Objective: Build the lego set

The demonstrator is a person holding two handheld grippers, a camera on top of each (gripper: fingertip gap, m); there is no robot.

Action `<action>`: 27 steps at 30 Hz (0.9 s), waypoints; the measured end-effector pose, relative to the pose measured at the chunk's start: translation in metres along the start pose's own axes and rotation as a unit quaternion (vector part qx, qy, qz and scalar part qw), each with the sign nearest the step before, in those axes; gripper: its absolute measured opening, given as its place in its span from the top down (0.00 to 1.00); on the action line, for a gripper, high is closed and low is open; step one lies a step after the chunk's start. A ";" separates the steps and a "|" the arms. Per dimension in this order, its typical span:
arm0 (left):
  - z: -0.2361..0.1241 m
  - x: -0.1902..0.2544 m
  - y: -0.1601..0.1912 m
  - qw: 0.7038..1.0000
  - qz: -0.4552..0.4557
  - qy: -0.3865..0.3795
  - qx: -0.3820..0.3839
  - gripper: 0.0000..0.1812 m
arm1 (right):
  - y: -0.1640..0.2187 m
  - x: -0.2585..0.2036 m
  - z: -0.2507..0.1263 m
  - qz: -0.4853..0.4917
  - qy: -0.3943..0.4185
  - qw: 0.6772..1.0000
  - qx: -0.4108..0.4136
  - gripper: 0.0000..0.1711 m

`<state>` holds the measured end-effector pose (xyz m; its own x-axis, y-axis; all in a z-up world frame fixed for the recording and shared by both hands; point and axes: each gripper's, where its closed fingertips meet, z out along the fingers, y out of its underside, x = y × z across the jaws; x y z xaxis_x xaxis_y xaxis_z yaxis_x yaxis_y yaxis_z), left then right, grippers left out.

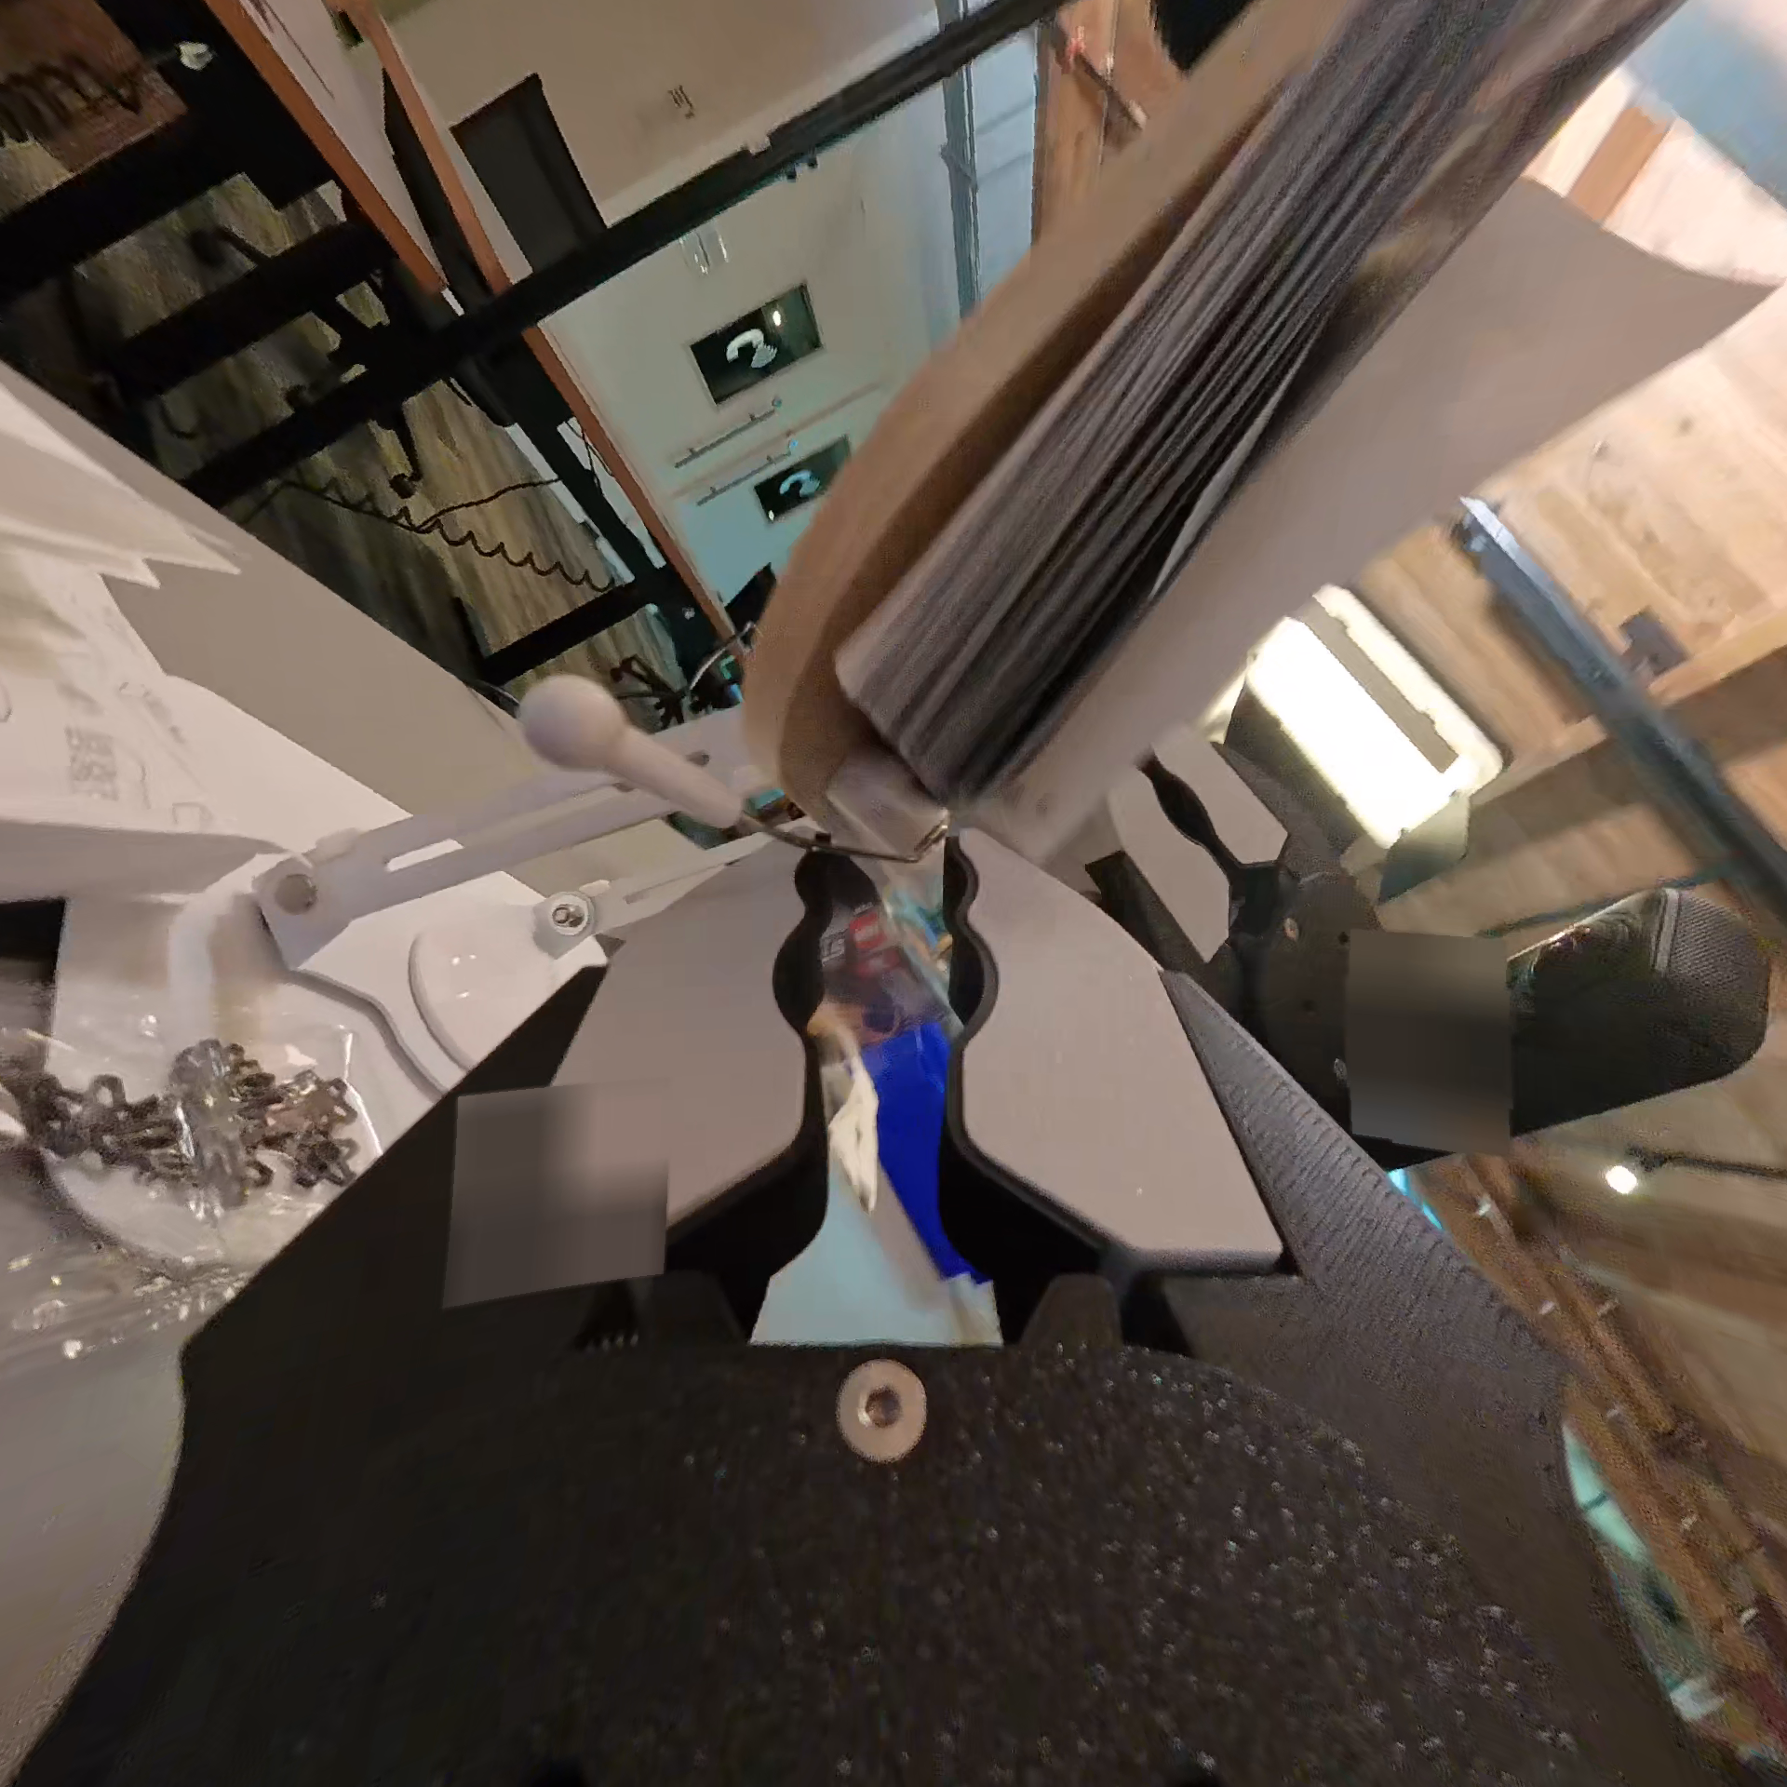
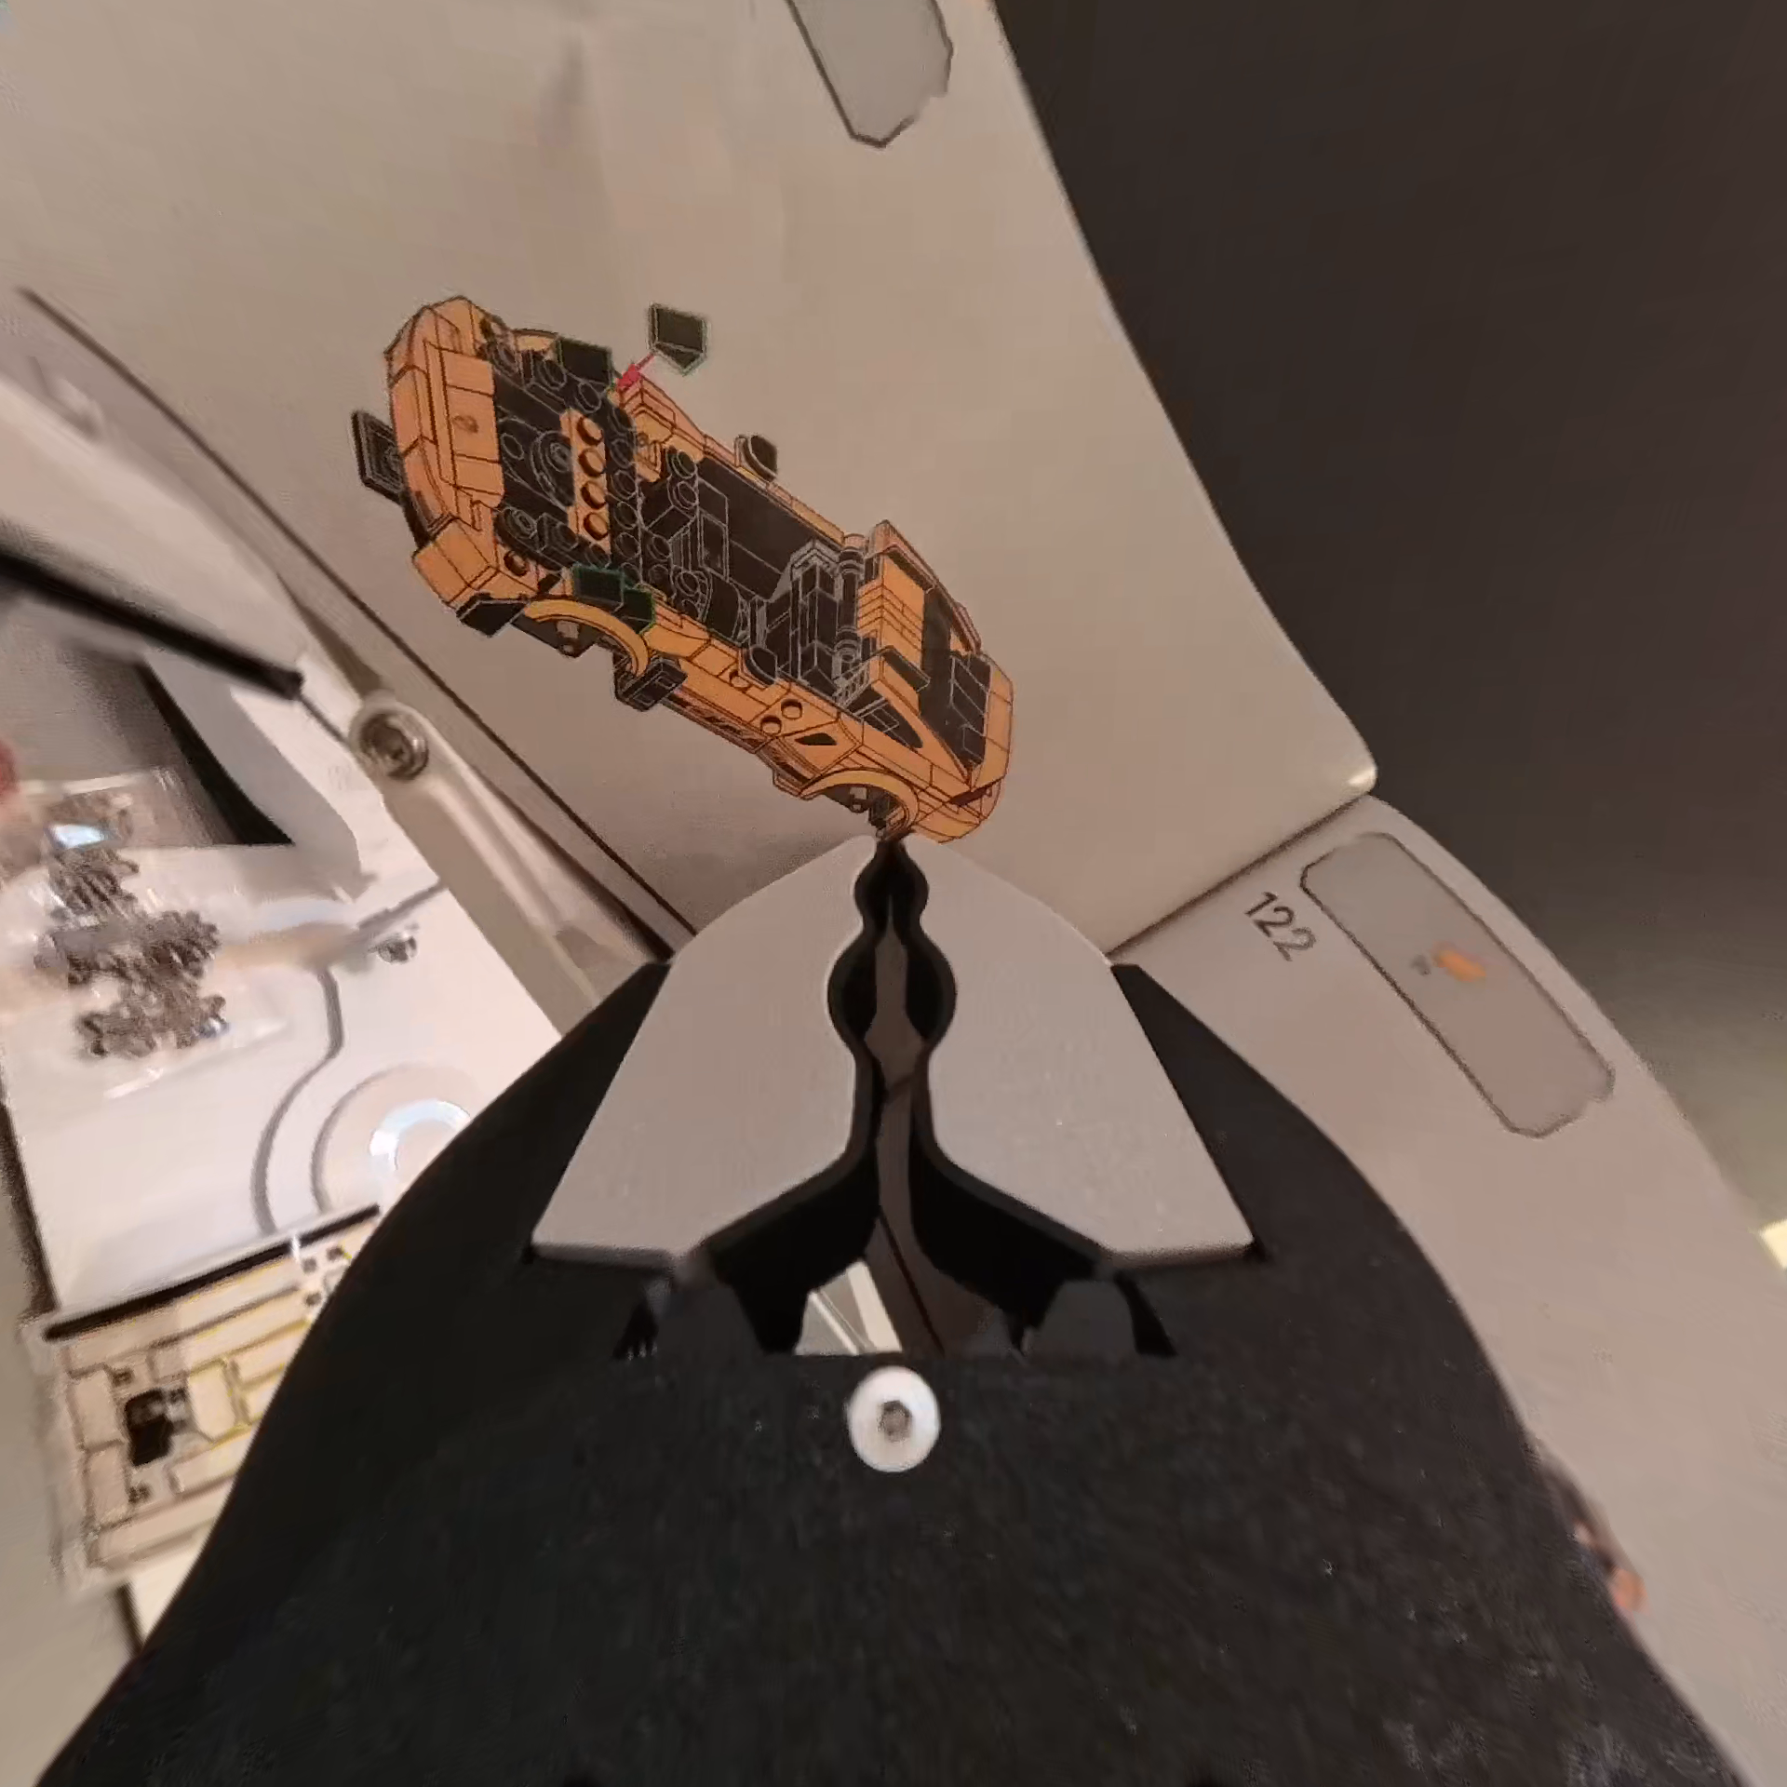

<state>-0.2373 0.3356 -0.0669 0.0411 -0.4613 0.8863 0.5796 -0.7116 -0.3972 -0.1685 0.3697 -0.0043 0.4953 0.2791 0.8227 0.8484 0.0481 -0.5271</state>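
the right gripper (image 2: 888, 851) pinches a page edge of the instruction booklet (image 2: 774, 290) — car drawing just beyond its tips. the left gripper (image 1: 878, 851) clamps the booklet's bottom corner — pages fanned above it.

The lifted instruction booklet (image 1: 1112, 503) blocked the left wrist view's upper centre. A white stand arm (image 1: 464, 851) crossed mid-left, above a bag of black pieces (image 1: 193, 1122) at lower left.
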 end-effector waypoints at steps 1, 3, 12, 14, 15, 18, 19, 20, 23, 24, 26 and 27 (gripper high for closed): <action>-0.001 -0.004 -0.002 1.000 -0.016 0.001 0.012 0.88 | -0.001 0.002 0.001 0.015 0.003 1.000 0.000 1.00; 0.000 -0.009 -0.003 0.999 -0.039 0.005 0.028 0.88 | -0.002 0.004 0.002 0.020 0.014 1.000 -0.001 1.00; -0.007 -0.007 -0.010 0.994 -0.044 0.000 0.100 0.98 | -0.005 -0.005 -0.003 0.044 0.011 0.999 0.002 1.00; -0.009 0.000 -0.011 0.992 -0.027 -0.019 0.118 1.00 | -0.003 -0.011 -0.004 0.041 0.000 0.999 -0.011 1.00; -0.010 0.002 -0.011 0.992 -0.019 -0.029 0.123 1.00 | -0.002 -0.014 -0.004 0.044 -0.007 0.999 -0.018 1.00; -0.011 0.006 -0.008 0.990 0.006 -0.058 0.130 1.00 | -0.002 -0.017 -0.004 0.058 -0.026 0.998 -0.027 1.00; -0.012 0.006 -0.008 0.988 0.028 -0.074 0.133 1.00 | -0.002 -0.018 -0.004 0.071 -0.033 0.997 -0.027 1.00; -0.012 0.007 -0.009 0.986 0.046 -0.087 0.136 1.00 | -0.004 -0.018 -0.004 0.090 -0.040 0.995 -0.022 1.00; -0.011 0.012 -0.011 0.980 0.082 -0.111 0.143 1.00 | -0.005 -0.019 -0.004 0.137 -0.051 0.989 -0.015 0.99; -0.010 0.014 -0.012 0.974 0.119 -0.129 0.145 1.00 | -0.005 -0.019 -0.004 0.144 -0.050 0.988 -0.014 0.99; -0.008 0.020 -0.013 0.962 0.167 -0.152 0.153 1.00 | -0.006 -0.020 -0.003 0.154 -0.046 0.987 -0.014 1.00; -0.007 0.023 -0.013 0.954 0.197 -0.165 0.153 1.00 | -0.007 -0.020 -0.003 0.158 -0.047 0.986 -0.013 1.00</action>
<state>-0.2494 0.3307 -0.0426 0.5307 -0.4328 0.7288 0.6741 -0.3057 -0.6724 -0.1834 0.3609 -0.0164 0.7180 0.3631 0.5939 0.6590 -0.0797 -0.7479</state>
